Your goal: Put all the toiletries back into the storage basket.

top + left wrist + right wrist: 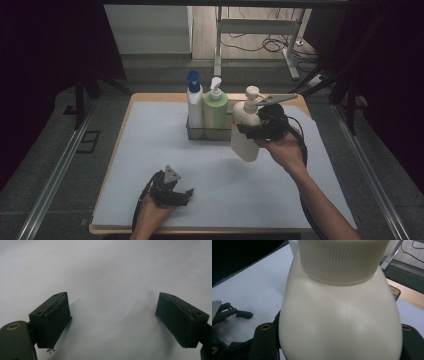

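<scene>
The right gripper (250,131) was clamped around the smooth, rigid cream plastic pump bottle (245,134), probably slippery and rather heavy, while the left gripper (186,195) rested with jaws apart.

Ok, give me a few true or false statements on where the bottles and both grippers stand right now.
1. The right gripper grips the cream bottle. True.
2. The cream bottle stands on the mat. False: it is held up off the mat, tilted, beside the rack.
3. The left gripper holds a bottle. False: its jaws stand open with nothing between them, low over the mat.
4. The green bottle and the blue-capped bottle stand upright in the rack. True.
5. The green bottle stands left of the blue-capped one in the high view. False: it stands on its right.
</scene>
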A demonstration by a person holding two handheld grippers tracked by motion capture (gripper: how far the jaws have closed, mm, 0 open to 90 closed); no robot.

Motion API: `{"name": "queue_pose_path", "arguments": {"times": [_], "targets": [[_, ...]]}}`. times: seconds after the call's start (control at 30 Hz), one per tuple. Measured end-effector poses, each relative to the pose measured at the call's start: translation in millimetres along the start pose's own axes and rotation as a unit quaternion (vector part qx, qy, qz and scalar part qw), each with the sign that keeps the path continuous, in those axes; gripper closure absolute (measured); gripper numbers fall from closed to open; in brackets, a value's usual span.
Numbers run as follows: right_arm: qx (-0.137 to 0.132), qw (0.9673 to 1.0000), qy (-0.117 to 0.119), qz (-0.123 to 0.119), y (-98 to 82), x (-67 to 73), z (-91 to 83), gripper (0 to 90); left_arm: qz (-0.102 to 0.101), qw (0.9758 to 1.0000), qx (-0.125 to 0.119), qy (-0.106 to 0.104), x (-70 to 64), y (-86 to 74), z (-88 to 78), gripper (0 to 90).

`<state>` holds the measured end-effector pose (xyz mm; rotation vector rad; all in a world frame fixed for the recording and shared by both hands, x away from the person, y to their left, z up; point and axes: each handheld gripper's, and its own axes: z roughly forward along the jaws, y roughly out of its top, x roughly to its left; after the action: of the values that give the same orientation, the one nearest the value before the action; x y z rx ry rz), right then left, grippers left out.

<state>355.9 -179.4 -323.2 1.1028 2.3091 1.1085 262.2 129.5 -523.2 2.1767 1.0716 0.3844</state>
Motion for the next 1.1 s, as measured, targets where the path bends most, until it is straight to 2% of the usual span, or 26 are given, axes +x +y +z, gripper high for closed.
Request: {"name": "queue_pose_path", "arguments": {"times": [0.67, 1.1], "targets": [[-0.012, 0.9992, -0.032, 0.021, 28.7, -27.9, 14.3, 36.9, 0.0, 1.0, 0.0, 0.0, 0.1, 0.0, 0.0, 12.1], [-0.019, 0.9978, -0.053, 0.034, 40.9, -43.8, 35.9, 36.9, -0.001, 1.0, -0.002, -0.001, 0.0, -0.1, 0.4, 12.1]]}}
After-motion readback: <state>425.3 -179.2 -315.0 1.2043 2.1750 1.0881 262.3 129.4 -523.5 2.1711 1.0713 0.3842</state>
